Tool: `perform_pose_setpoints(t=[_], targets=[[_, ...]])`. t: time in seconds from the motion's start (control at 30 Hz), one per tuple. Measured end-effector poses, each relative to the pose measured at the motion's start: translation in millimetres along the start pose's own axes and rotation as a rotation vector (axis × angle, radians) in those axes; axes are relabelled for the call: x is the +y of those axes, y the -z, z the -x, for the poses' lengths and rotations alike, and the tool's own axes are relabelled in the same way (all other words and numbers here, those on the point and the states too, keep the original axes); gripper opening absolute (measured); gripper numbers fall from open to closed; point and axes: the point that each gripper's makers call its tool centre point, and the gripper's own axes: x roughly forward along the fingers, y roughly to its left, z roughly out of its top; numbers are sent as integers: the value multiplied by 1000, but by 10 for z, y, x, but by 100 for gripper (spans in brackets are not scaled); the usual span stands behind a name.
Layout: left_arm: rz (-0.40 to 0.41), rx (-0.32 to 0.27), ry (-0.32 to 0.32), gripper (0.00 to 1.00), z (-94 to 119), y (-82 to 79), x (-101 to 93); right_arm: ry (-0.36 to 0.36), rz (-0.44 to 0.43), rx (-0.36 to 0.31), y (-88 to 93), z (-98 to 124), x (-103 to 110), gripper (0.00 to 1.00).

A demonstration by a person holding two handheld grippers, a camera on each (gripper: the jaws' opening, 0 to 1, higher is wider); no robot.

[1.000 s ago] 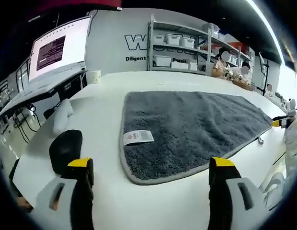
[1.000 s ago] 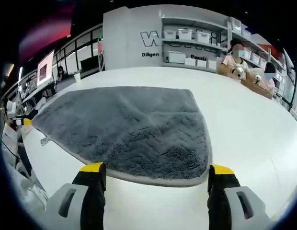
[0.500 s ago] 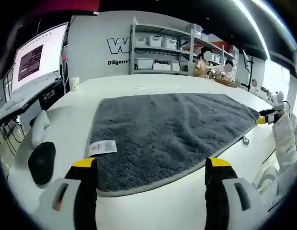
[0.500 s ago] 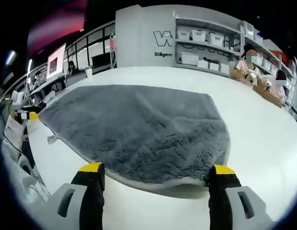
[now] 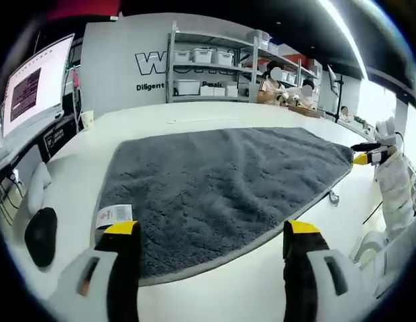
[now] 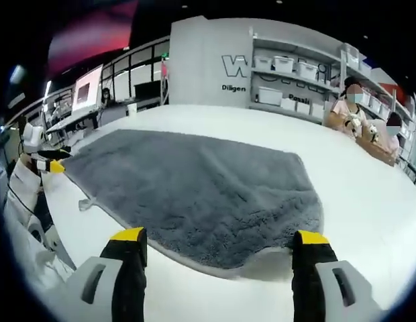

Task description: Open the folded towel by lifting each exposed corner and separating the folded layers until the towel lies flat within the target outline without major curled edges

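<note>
The grey towel (image 5: 221,188) lies spread over the white table (image 5: 262,295), its near edge running just past my two claws, and I cannot make out any target outline around it. What worries me most is the near right corner (image 6: 288,241): in the right gripper view it looks slightly raised off the table with a shadow under it, so it may curl if I leave it or nudge it carelessly. If I close on the pile too far in from the edge, I judge I would bunch the cloth and drag the whole towel out of place. The loop hanging off the near edge (image 6: 85,203) could also snag on a jaw as I pass.

My left claw (image 5: 206,235) is wide open and holds nothing; its jaws stand at the near edge, one beside the white label (image 5: 114,215), and whether they touch the cloth I cannot tell. My right claw (image 6: 218,241) is just as wide open and empty, its jaws just short of the towel's edge.
</note>
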Motion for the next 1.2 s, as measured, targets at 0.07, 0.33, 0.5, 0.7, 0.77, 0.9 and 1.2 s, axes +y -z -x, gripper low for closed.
perform_pose_setpoints(t=[0.07, 0.33, 0.5, 0.7, 0.77, 0.9, 1.2], targets=[[-4, -1, 6, 86, -9, -9, -28, -12, 6, -11, -41, -18, 52, 88], [-9, -10, 36, 86, -62, -50, -144, -119, 48, -5, -109, -234, 421, 86], [2, -28, 50, 84, -93, -99, -199, -164, 42, 1, -97, -353, 580, 83], [7, -47, 51, 85, -153, -145, -265, -187, 39, 0, -116, -463, 749, 78], [7, -65, 19, 85, -177, -175, -241, -181, 48, 4, -119, -490, 780, 78], [-43, -24, -21, 85, -259, -99, -240, -180, 70, 2, -156, -554, 867, 79], [-9, -25, 1, 83, -385, -74, -325, -189, 95, -1, -194, -658, 1032, 80]])
